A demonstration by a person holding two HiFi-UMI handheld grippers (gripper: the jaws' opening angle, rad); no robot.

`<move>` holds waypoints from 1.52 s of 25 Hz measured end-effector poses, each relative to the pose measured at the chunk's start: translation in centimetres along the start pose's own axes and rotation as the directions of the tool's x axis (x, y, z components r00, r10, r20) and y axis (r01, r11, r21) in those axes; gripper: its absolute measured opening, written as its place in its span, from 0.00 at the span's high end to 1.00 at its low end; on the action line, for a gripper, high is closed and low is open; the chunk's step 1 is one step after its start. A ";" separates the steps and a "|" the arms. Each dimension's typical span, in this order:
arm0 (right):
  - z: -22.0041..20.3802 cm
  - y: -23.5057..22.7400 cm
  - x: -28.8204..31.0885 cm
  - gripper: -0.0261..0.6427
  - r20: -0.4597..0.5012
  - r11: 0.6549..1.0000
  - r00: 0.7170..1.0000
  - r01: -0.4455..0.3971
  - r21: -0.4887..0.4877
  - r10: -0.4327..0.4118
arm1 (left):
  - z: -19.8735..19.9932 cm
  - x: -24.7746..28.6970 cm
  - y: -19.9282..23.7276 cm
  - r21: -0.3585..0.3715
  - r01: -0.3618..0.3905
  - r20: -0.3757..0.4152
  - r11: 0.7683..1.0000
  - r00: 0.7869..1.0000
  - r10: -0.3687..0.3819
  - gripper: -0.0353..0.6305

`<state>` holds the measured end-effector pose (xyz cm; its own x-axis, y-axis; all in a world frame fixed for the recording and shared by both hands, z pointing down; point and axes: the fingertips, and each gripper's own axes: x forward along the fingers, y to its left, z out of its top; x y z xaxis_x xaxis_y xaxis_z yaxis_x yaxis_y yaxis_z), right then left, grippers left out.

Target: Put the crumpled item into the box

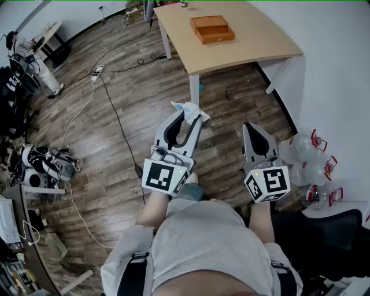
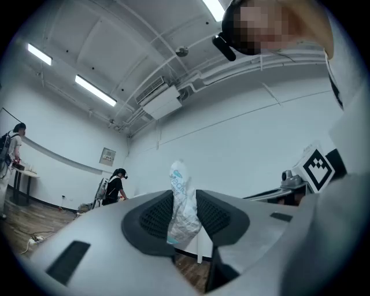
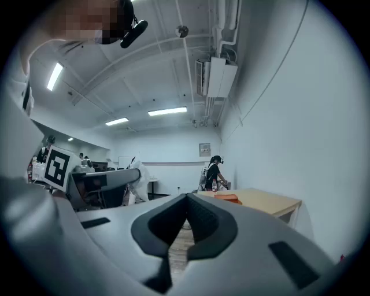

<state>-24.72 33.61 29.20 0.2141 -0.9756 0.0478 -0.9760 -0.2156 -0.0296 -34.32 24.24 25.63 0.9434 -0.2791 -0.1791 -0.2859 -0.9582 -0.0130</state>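
A crumpled white wrapper with blue print (image 1: 191, 109) (image 2: 182, 203) is pinched between the pads of my left gripper (image 1: 191, 117) (image 2: 184, 215), which is held up over the wooden floor, short of the table. The orange-brown box (image 1: 212, 29) (image 3: 228, 198) lies open on the light wooden table (image 1: 248, 40) ahead, its two halves side by side. My right gripper (image 1: 252, 132) (image 3: 186, 218) is level with the left, to its right, with its jaws together and nothing between them.
Cables (image 1: 115, 115) run across the floor at left, with gear and bags (image 1: 43, 165) beyond them. Large water bottles (image 1: 306, 156) stand by the white wall at right. A dark bottle (image 1: 184, 3) sits at the table's far edge. A person (image 3: 215, 172) stands behind the table.
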 end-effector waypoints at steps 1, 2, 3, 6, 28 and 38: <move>0.1 0.2 -0.1 0.95 0.001 1.000 1.000 0.000 0.001 0.000 | 0.1 -0.2 -0.1 0.000 0.002 0.000 1.000 1.000 -0.002 0.75; 0.1 0.4 -0.2 0.95 0.002 1.000 1.000 0.000 0.003 0.000 | 0.2 -0.4 -0.2 0.000 0.004 0.000 1.000 1.000 -0.004 0.75; 0.2 0.6 -0.3 0.95 0.003 1.000 1.000 0.000 0.004 0.000 | 0.2 -0.5 -0.2 -0.001 0.005 0.001 1.000 1.000 -0.005 0.75; 0.2 0.9 -0.3 0.95 0.004 1.000 1.000 0.002 0.003 -0.002 | 0.3 -0.7 -0.1 -0.003 0.010 0.002 1.000 1.000 -0.010 0.75; 0.9 0.7 7.4 0.95 0.038 0.999 0.999 0.034 -0.020 -0.033 | -1.1 3.8 6.3 -0.037 0.051 0.028 0.998 0.998 -0.050 0.75; 1.0 0.1 11.2 0.95 0.045 0.999 0.998 0.054 0.001 -0.054 | -1.9 6.9 8.9 -0.024 0.116 0.040 0.993 0.993 -0.115 0.75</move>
<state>-22.32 22.58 28.69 0.2681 -0.9634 0.0041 -0.9630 -0.2681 -0.0279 -30.06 13.70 26.14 0.9626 -0.1639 -0.2159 -0.1702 -0.9854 -0.0105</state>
